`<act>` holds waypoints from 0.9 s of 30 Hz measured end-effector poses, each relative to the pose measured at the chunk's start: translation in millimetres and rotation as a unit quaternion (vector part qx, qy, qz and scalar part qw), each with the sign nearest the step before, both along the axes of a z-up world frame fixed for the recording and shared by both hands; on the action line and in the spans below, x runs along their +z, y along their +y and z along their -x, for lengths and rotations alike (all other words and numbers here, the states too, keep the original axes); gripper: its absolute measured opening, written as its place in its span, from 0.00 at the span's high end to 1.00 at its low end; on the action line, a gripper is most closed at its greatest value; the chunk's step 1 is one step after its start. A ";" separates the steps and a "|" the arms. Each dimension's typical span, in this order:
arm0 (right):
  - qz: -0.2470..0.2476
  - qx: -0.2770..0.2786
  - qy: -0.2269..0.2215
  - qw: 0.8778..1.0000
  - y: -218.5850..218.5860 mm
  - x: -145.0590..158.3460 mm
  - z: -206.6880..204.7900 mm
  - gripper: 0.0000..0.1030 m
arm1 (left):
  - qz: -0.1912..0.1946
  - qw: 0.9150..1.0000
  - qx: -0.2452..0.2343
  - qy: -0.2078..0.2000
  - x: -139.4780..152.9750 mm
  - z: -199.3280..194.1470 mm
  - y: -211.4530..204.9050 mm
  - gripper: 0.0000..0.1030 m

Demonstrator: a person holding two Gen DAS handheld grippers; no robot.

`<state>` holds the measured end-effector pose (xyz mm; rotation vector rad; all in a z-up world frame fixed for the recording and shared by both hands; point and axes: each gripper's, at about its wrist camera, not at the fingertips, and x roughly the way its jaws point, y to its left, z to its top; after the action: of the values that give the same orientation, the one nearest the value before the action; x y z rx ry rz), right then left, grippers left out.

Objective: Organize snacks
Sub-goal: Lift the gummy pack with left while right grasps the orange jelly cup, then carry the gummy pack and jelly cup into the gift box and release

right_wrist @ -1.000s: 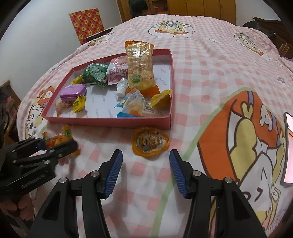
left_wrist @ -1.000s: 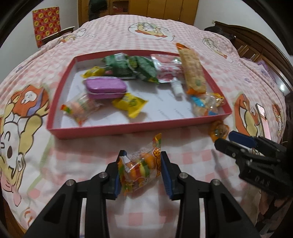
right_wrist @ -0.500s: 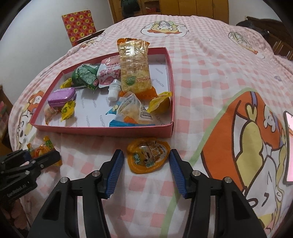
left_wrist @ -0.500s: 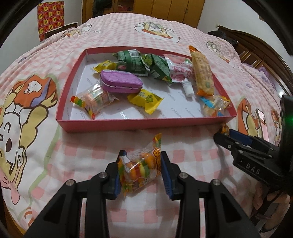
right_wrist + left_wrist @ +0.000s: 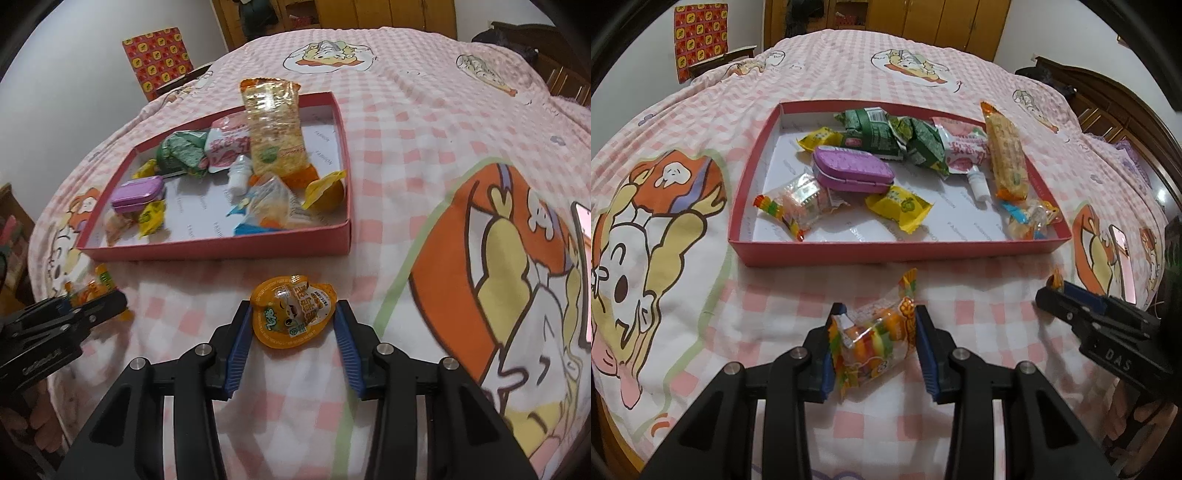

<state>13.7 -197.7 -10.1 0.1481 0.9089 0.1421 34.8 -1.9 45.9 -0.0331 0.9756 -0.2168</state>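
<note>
My left gripper (image 5: 878, 314) is shut on a clear bag of coloured candies (image 5: 875, 339), held just above the pink checked bedspread in front of the red tray (image 5: 897, 253). In the right wrist view an orange jelly cup (image 5: 291, 317) lies on the bedspread between the blue pads of my right gripper (image 5: 293, 310). Its jaws are closing, and both pads meet the cup's rim. The red tray (image 5: 221, 247) stands just beyond. Each gripper shows side-on in the other's view: the right gripper (image 5: 1049, 295) and the left gripper (image 5: 118, 299).
The tray holds several snacks: a purple tin (image 5: 849, 170), green packets (image 5: 882, 133), yellow candies (image 5: 899, 206) and a long cracker pack (image 5: 1006, 155). A phone (image 5: 1123, 258) lies on the bedspread at the right. Dark wooden furniture (image 5: 1108, 110) borders the bed on the right.
My right gripper moved forward around the orange jelly cup and its jaws narrowed onto it. The left gripper, still gripping the candy bag, shifted sideways in front of the tray.
</note>
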 end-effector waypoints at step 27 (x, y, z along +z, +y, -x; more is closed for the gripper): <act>-0.001 0.059 -0.004 0.998 37.8 29.5 10.7 0.57 | 0.026 0.999 -0.026 -0.036 44.6 -5.5 0.4 0.63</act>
<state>3.0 -159.9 19.4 0.0957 0.9106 0.2539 40.3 -1.5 90.5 -0.0477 0.8993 -0.2885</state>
